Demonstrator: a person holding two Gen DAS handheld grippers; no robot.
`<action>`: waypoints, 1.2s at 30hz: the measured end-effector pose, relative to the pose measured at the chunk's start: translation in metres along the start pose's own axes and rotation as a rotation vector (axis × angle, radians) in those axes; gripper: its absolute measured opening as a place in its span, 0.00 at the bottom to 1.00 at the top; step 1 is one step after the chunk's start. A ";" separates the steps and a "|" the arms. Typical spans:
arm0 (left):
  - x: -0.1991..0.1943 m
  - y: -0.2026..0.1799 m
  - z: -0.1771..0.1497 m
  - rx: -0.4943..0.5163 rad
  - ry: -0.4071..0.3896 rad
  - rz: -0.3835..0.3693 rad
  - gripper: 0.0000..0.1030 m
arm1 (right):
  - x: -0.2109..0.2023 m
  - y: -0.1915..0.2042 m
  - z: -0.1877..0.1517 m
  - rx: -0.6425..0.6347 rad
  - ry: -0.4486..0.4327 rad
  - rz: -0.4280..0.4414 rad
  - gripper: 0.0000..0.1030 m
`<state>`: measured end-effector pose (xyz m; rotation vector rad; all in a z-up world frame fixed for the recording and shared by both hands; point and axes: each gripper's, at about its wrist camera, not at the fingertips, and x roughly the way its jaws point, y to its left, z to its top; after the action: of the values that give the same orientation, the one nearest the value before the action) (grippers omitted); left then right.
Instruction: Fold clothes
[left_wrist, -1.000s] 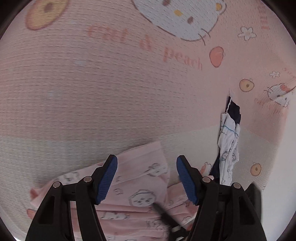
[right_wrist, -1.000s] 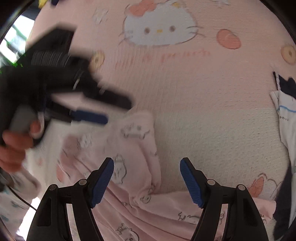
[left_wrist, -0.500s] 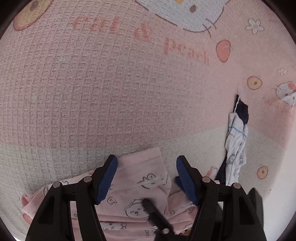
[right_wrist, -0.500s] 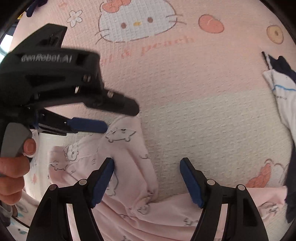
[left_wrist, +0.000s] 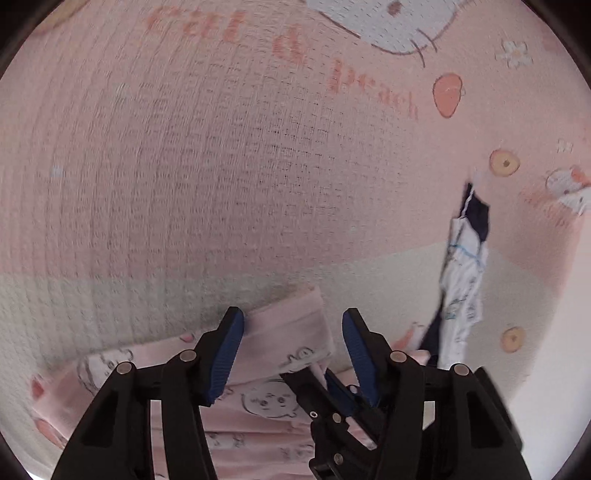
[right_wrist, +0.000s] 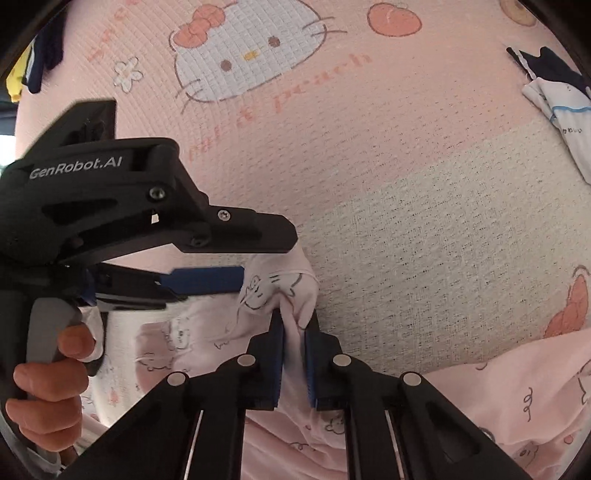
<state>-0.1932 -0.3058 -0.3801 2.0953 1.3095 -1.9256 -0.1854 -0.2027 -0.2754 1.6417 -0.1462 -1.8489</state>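
A pink cartoon-print garment (left_wrist: 288, 332) lies crumpled on a pink waffle blanket (left_wrist: 221, 166). My left gripper (left_wrist: 291, 350) is open, and the garment's folded edge sits between its blue pads without being pinched. Seen from the right wrist, the left gripper (right_wrist: 266, 260) reaches in from the left, held by a person's hand (right_wrist: 48, 387). My right gripper (right_wrist: 293, 354) is shut on a bunched fold of the pink garment (right_wrist: 280, 284), just below the left gripper's fingers. In the left wrist view the right gripper (left_wrist: 325, 384) pokes in low between the left fingers.
A white and navy garment (left_wrist: 463, 280) lies at the right on the blanket (right_wrist: 369, 147), and shows again as a white and navy garment (right_wrist: 565, 110) at the far right. Dark and yellow items (right_wrist: 33, 70) sit at the upper left edge.
My right gripper went from wide open to shut on the pink garment's fold. The left gripper moved in over the garment's edge and its fingers narrowed a little.
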 end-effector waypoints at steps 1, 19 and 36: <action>0.000 0.001 -0.001 -0.009 0.009 -0.012 0.52 | -0.004 -0.001 0.001 0.004 -0.017 0.030 0.08; 0.026 -0.034 -0.012 0.153 0.131 0.181 0.43 | -0.005 0.026 0.011 -0.163 0.002 0.147 0.08; 0.034 -0.009 -0.033 0.063 0.021 0.056 0.19 | 0.041 0.051 0.042 -0.251 0.042 -0.104 0.38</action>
<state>-0.1751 -0.2639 -0.3957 2.1626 1.1948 -1.9530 -0.2043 -0.2782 -0.2766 1.5355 0.1862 -1.8238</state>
